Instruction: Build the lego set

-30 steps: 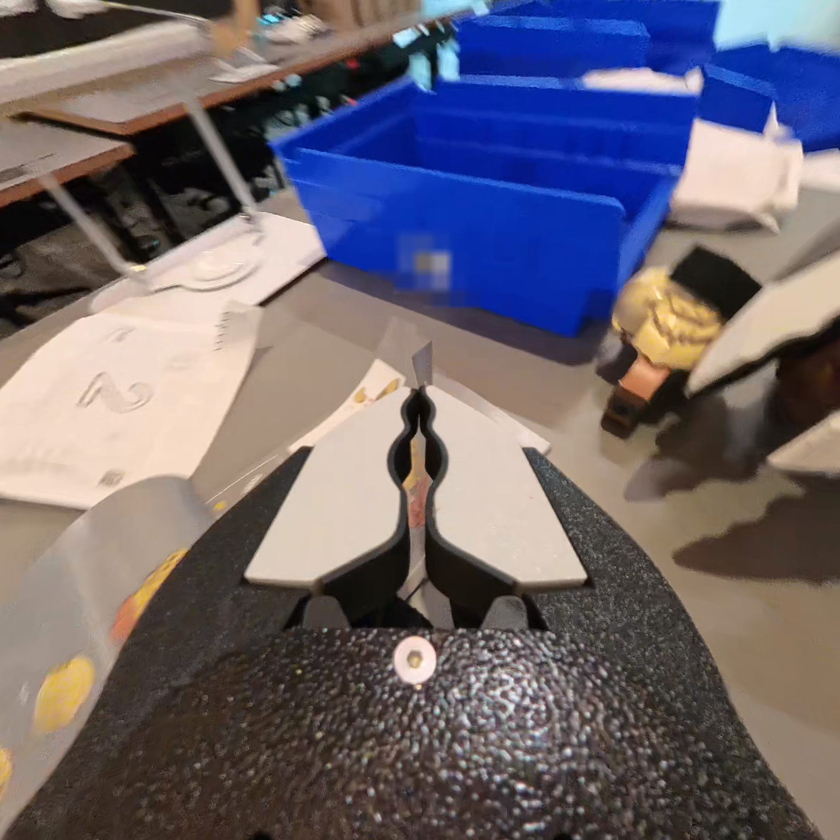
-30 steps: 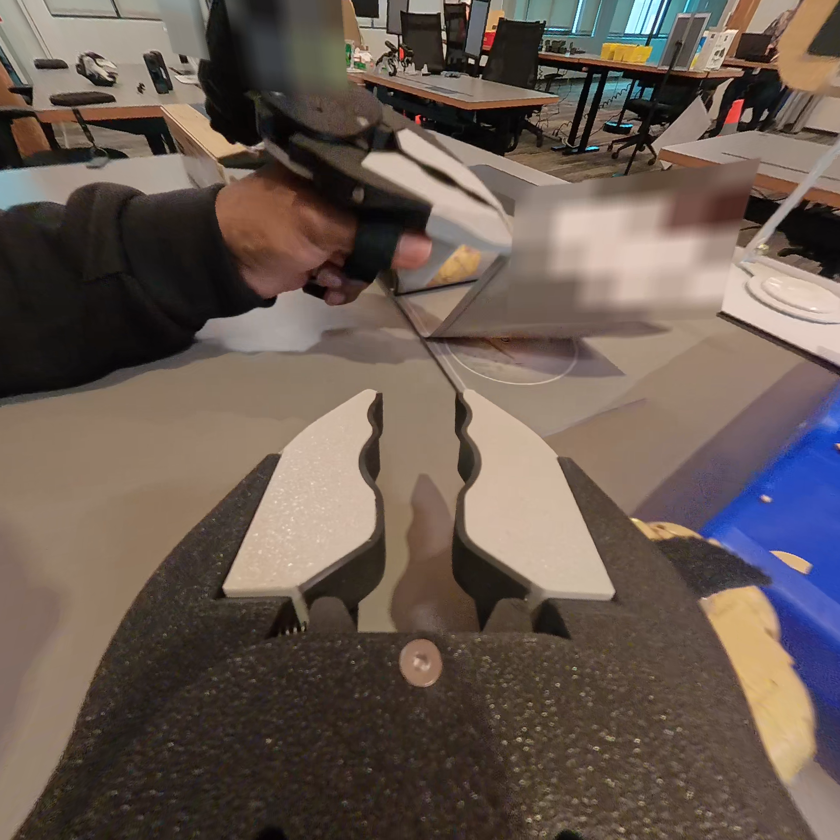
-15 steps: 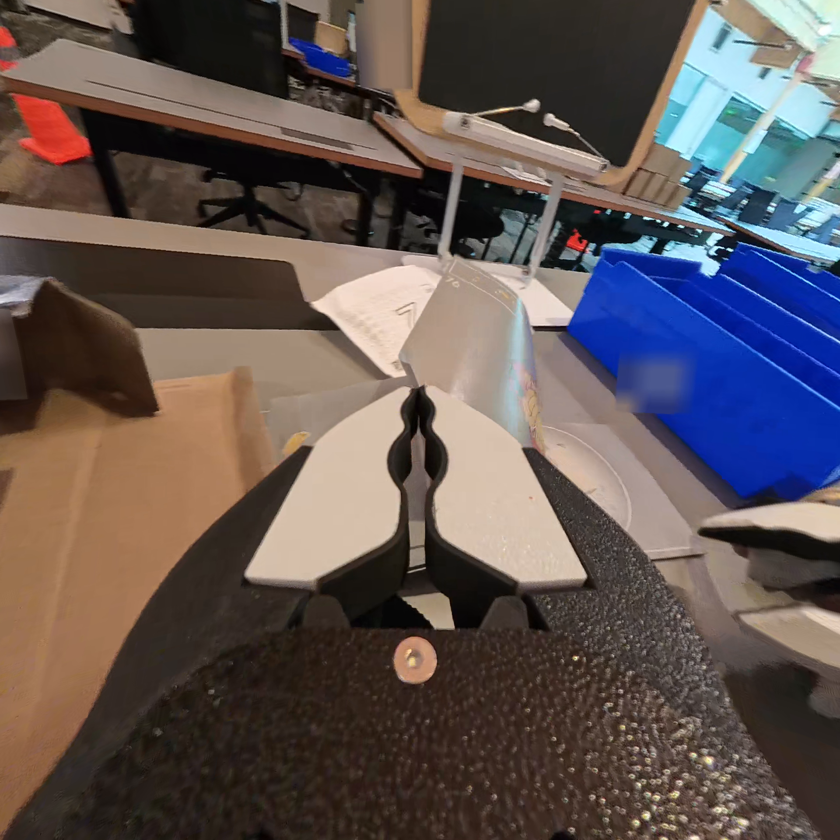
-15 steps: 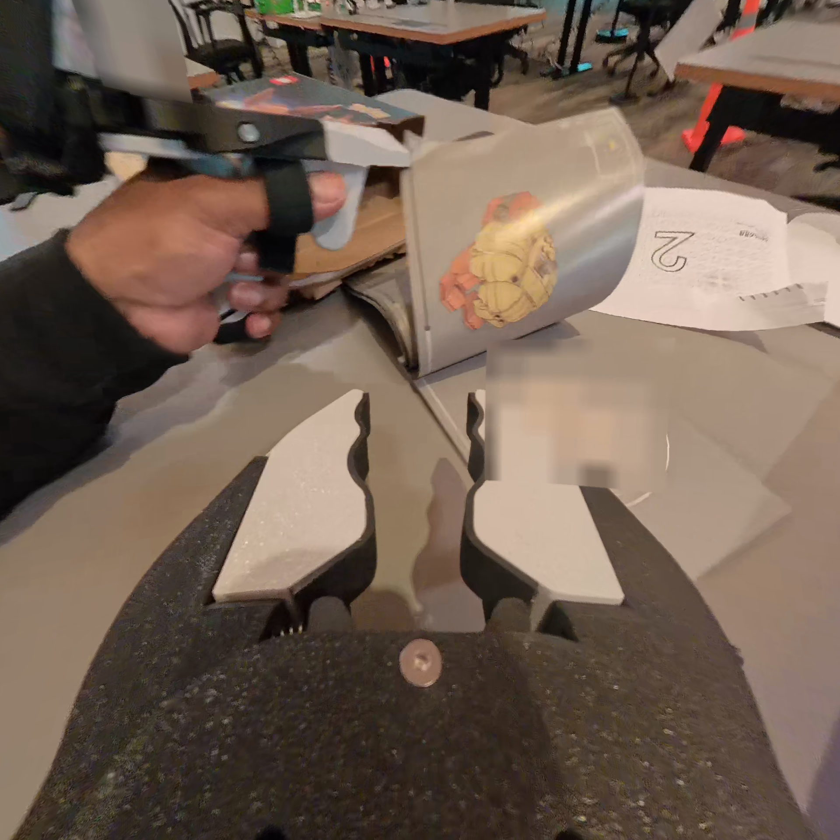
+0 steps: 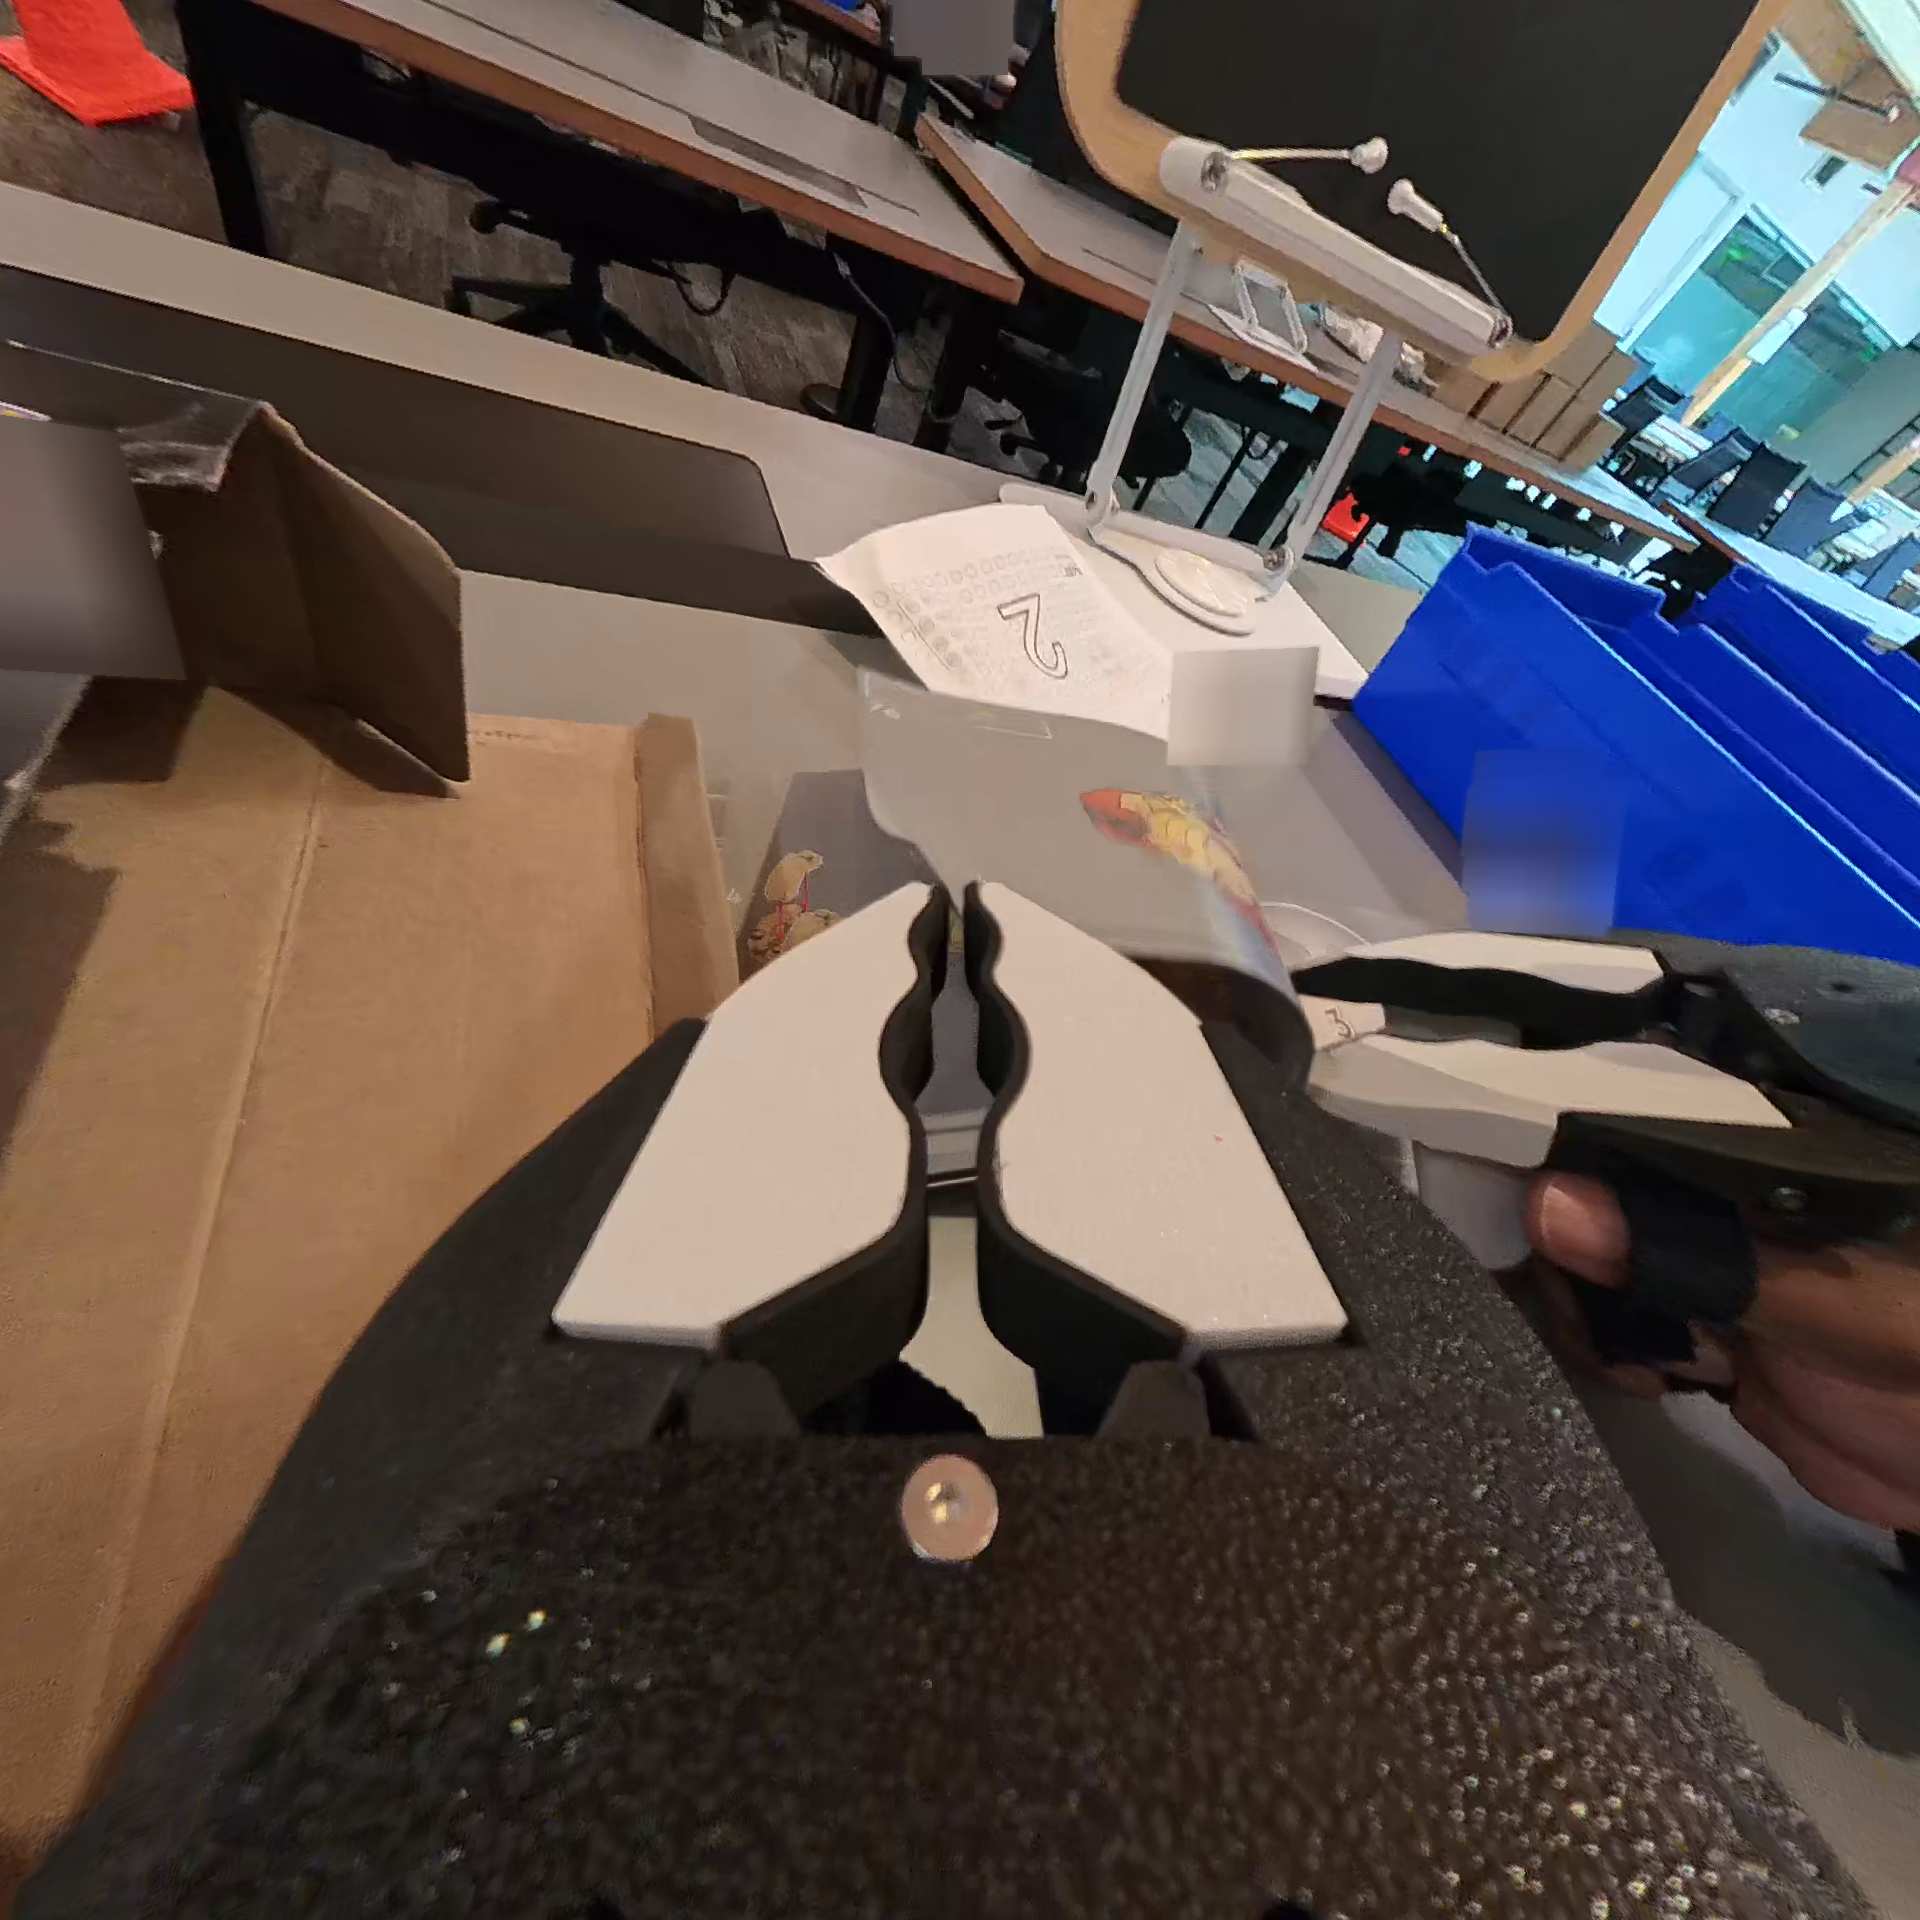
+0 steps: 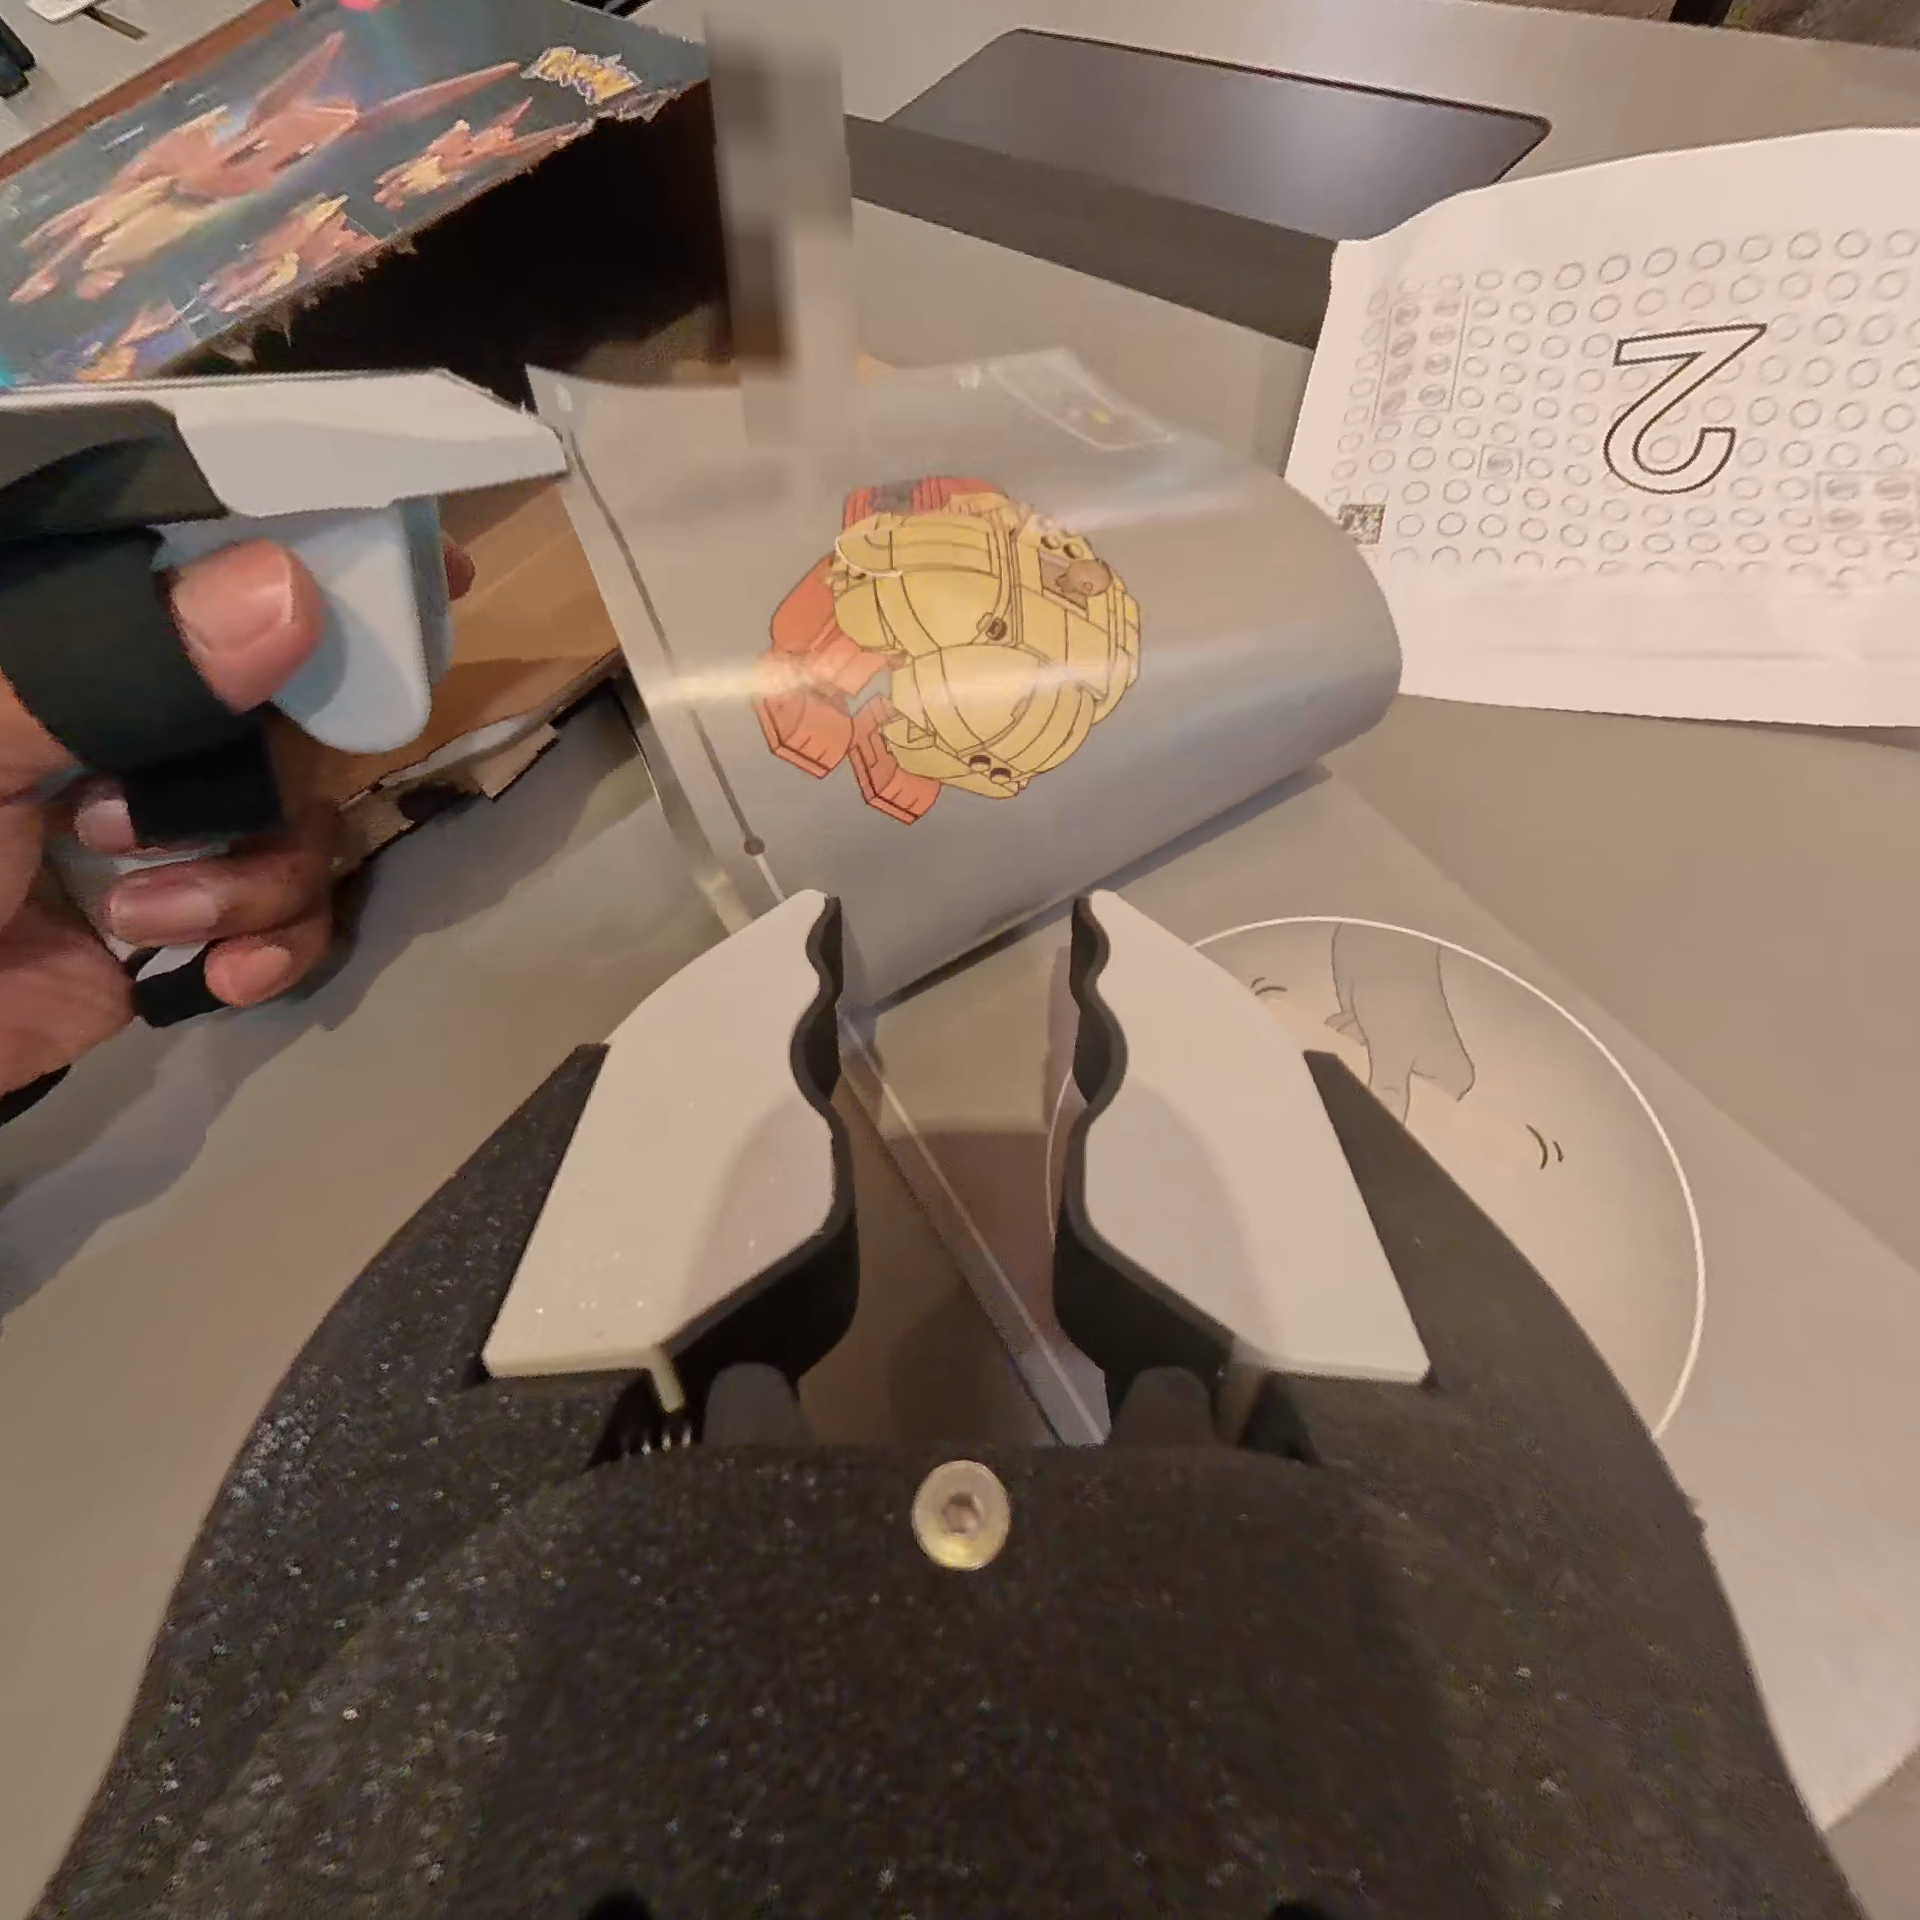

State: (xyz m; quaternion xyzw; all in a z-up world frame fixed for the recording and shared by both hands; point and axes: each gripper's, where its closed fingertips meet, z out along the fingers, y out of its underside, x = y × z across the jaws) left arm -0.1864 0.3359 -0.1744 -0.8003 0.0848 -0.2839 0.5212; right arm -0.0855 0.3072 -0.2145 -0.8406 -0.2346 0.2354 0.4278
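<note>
Grey page (image 6: 1039,623) edge pinched in left jaws.

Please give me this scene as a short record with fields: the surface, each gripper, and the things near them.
surface: grey table
left gripper: jaws nearly shut on corner of booklet page, page curls up
right gripper: open, page edge between fingers, not pressed
left of grippers: cardboard box
beyond: white numbered sheet
right side: blue bins

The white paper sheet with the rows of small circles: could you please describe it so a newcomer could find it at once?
On the grey table, look just beyond the curled grey booklet page. The sheet lies flat there, the only white thing printed with a circle grid and one big outlined numeral.
</note>
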